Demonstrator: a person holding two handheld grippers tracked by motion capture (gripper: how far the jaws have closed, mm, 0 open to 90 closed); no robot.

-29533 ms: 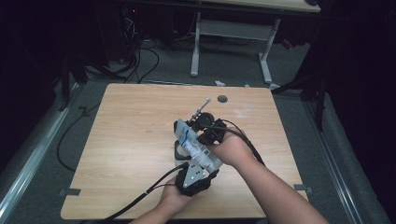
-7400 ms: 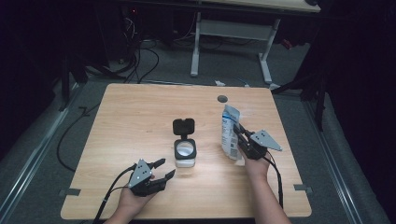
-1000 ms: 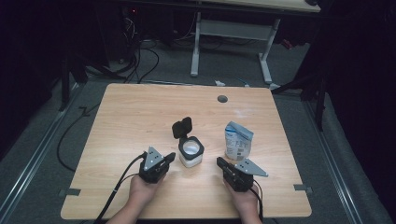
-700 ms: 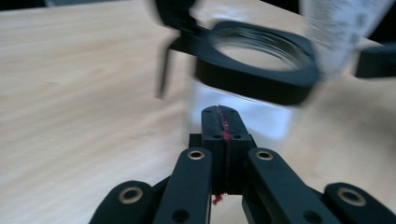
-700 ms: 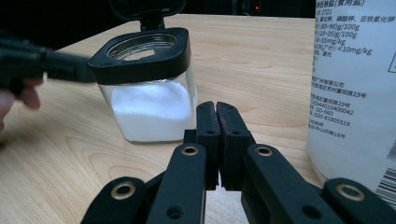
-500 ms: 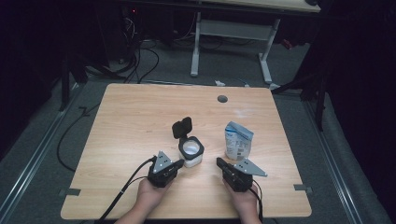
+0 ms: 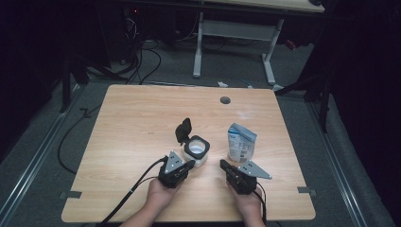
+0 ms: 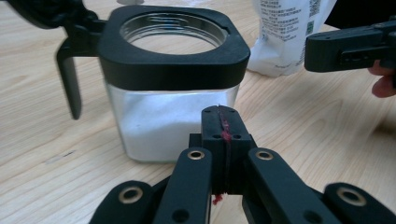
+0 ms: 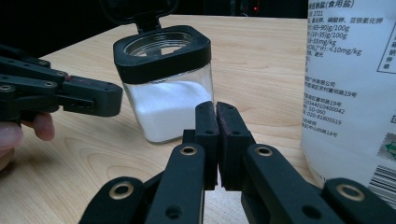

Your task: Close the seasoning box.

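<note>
A square glass jar (image 7: 196, 152) with a black collar stands mid-table, its hinged lid (image 7: 183, 130) flipped open; it is roughly half full of white powder (image 8: 161, 126). The same jar (image 9: 166, 81) appears in the right gripper view. A white and blue salt bag (image 7: 241, 143) stands upright to the jar's right, close by (image 9: 355, 84). My left gripper (image 7: 189, 165) is shut and empty, its tips just short of the jar's near wall (image 8: 223, 122). My right gripper (image 7: 223, 164) is shut and empty, beside the bag's base (image 9: 217, 119).
The wooden table (image 7: 142, 118) has a round cable hole (image 7: 225, 100) near its far edge. Cables trail from both grippers off the near edge. A desk frame (image 7: 236, 33) and floor cables lie beyond the table.
The left gripper has slid right and forward, up to the jar's near side. The right gripper, the jar and the bag have stayed put over the last second.
</note>
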